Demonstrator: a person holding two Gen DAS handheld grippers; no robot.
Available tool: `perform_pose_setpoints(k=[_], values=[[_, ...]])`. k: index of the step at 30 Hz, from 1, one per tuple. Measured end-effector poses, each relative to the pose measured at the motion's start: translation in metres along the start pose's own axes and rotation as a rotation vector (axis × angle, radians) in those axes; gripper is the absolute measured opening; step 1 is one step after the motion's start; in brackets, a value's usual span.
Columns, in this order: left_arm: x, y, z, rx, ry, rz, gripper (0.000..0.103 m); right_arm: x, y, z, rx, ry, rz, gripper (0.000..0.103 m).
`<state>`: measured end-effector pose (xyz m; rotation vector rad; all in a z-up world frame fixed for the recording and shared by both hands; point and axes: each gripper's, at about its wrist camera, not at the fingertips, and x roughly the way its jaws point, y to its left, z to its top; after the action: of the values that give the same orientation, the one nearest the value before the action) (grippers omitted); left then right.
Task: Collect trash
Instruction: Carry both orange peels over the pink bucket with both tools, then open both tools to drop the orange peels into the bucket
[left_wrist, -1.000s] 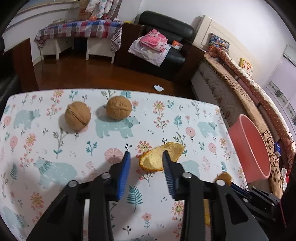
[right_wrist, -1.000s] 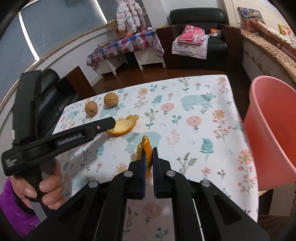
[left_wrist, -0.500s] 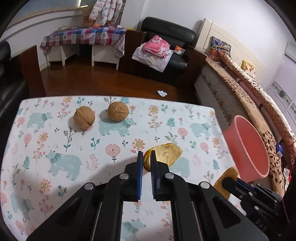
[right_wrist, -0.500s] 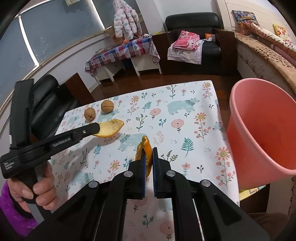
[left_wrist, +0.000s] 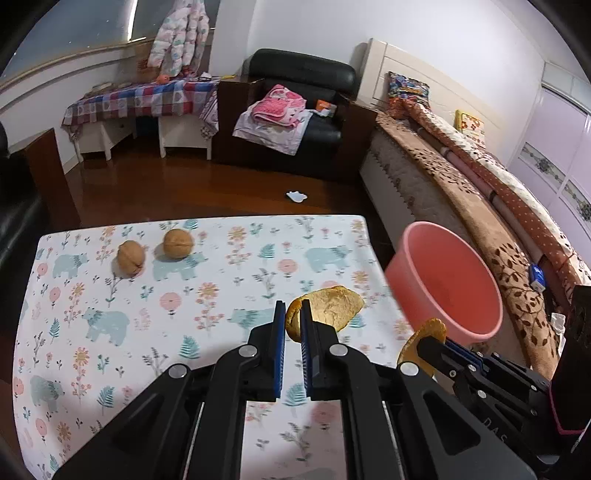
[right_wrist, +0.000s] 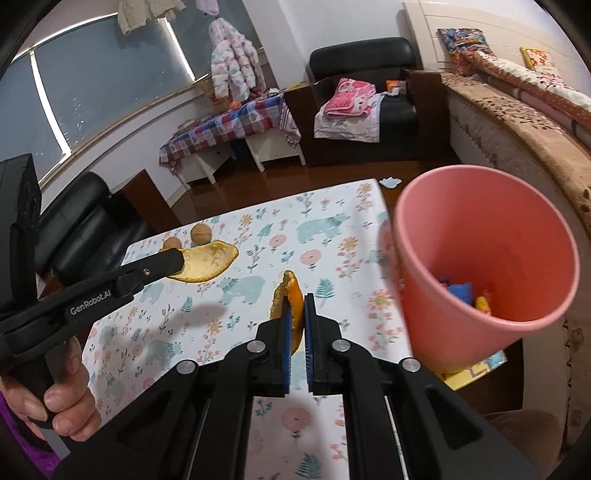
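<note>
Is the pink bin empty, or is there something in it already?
Not empty. The right wrist view looks into the pink bin: blue and orange-yellow pieces lie at its bottom. What they are cannot be told.

Left gripper clamped on a peel, held above the bench. Right gripper at lower right grips a second peel beside the pink bin. Two walnuts rest on the bench's far left.
</note>
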<state>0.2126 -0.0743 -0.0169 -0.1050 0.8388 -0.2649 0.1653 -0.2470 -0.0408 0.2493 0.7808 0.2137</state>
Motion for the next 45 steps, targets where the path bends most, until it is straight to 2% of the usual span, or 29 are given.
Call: perform_pose_setpoints(k=[11,24,36,45], values=[[-0.009,-0.064,0.006,0.095,-0.021,-0.042,0.007,-0.038,-0.044,0.011,0.054,-0.099,-0.077,0.006],[0.009,-0.133,0.013,0.203,-0.011,-0.095,0.007,-0.064,-0.112,0.022,0.141,-0.185,-0.177,0.006],[0.055,-0.18,0.013,0.285,0.046,-0.091,0.007,-0.048,-0.154,0.021,0.184,-0.169,-0.232,0.006],[0.094,-0.191,0.011,0.312,0.102,-0.072,0.007,-0.023,-0.169,0.023,0.185,-0.12,-0.257,0.006]])
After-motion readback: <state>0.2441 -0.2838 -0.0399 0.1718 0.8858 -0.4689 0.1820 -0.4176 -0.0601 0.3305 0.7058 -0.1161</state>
